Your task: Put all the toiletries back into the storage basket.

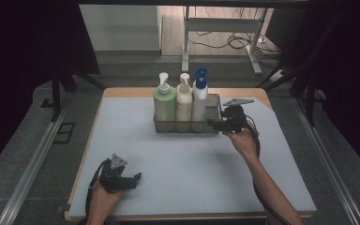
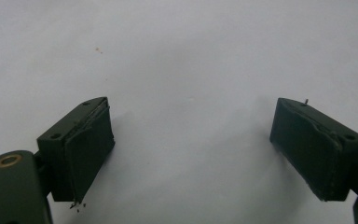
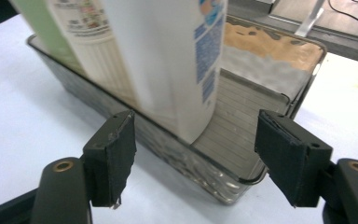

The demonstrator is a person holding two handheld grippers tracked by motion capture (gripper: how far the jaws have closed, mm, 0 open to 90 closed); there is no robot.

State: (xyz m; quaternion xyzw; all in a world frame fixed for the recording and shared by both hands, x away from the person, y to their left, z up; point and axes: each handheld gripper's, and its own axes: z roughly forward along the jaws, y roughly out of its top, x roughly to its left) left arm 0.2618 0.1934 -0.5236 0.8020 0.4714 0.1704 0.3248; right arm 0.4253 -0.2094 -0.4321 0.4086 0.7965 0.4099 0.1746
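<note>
**Right claw spread beside the bottle tray**

A clear tray (image 1: 212, 125) stands toward the far middle of the counter (image 1: 178, 159), which is covered in pale grey. Three pump bottles stand upright in it in a row, touching or nearly so: a green bottle (image 1: 164, 104) at the left, a cream bottle (image 1: 183, 102) in the middle, and a white bottle (image 1: 199, 99) with a blue pump at the right. The right end of the tray past the white bottle holds nothing.

The right claw (image 1: 217, 124) sits at the tray's right front corner, held by a hand (image 1: 243, 140) that reaches in from the lower right. In the right gripper view, the white bottle (image 3: 168, 60) rises just beyond the tray's near wall (image 3: 186, 163), and the right claw (image 3: 196, 156) has its jaws apart, one on each side of that view, short of the tray. Nothing lies between the pads and they press on nothing; the bottle stands in the tray on its own.

The left claw (image 1: 132, 180) rests low at the near left of the counter, well apart from the tray, in the person's other hand (image 1: 104, 199). In the left gripper view the left claw (image 2: 191, 149) is spread wide over bare counter (image 2: 186, 60), with nothing between the jaws.
</note>
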